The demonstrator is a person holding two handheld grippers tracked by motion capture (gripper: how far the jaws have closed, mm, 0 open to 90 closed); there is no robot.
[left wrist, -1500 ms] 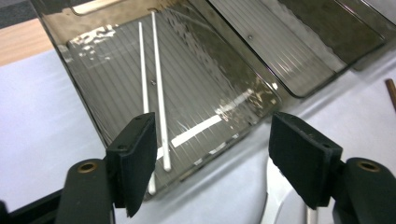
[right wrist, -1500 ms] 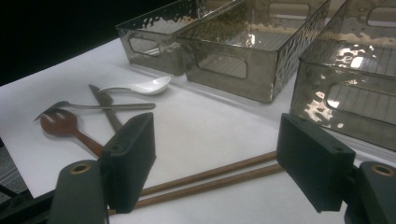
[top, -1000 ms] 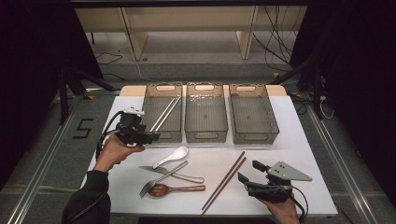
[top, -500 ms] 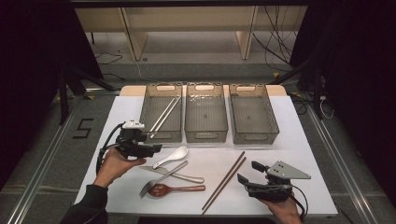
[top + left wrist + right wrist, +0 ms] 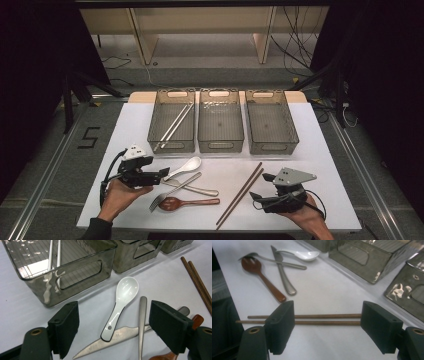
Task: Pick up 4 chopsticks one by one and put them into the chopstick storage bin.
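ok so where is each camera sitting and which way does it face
High view: above the person's side of the table, facing forward and down; shows both hands, left gripper, right gripper.
Left gripper view: on the left gripper, looking along its open fingers at the white spoon.
Right gripper view: on the right gripper, facing the wooden chopsticks between its open fingers.
Shared: all show the white spoon and chopsticks.
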